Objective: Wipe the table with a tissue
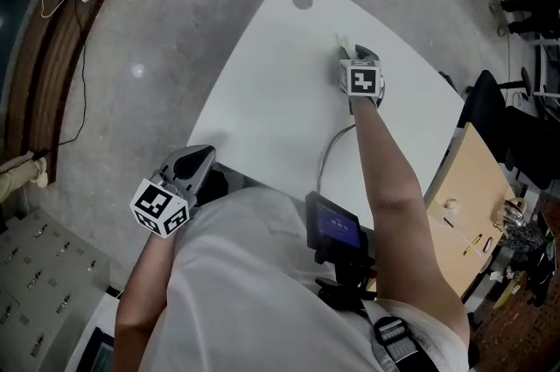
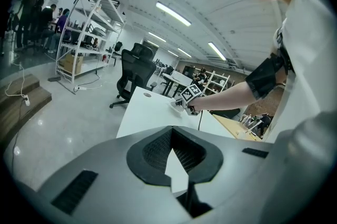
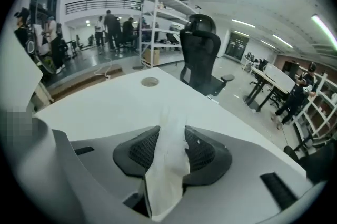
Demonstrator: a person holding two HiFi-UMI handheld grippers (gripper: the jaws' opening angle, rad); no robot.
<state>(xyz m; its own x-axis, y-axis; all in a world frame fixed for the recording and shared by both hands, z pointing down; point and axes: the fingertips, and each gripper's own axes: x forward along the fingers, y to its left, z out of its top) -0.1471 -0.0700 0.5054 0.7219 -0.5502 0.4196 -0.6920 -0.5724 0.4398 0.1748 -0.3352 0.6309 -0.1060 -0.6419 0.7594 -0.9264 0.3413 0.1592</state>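
- We hold the left gripper (image 1: 201, 157) off the near-left edge of the table (image 1: 262, 108), beside our hip. Its jaw tips meet with nothing between them.
- Near the white table's far corner we see a round grey cap (image 1: 303, 1).
- We reach the right gripper (image 1: 353, 57) over the far right part of the table, tipped down. Its jaws stand partway closed, clamped on the tissue (image 3: 167, 165), a crumpled white strip sticking out past the tips.
- We cannot tell whether the tissue touches the tabletop.
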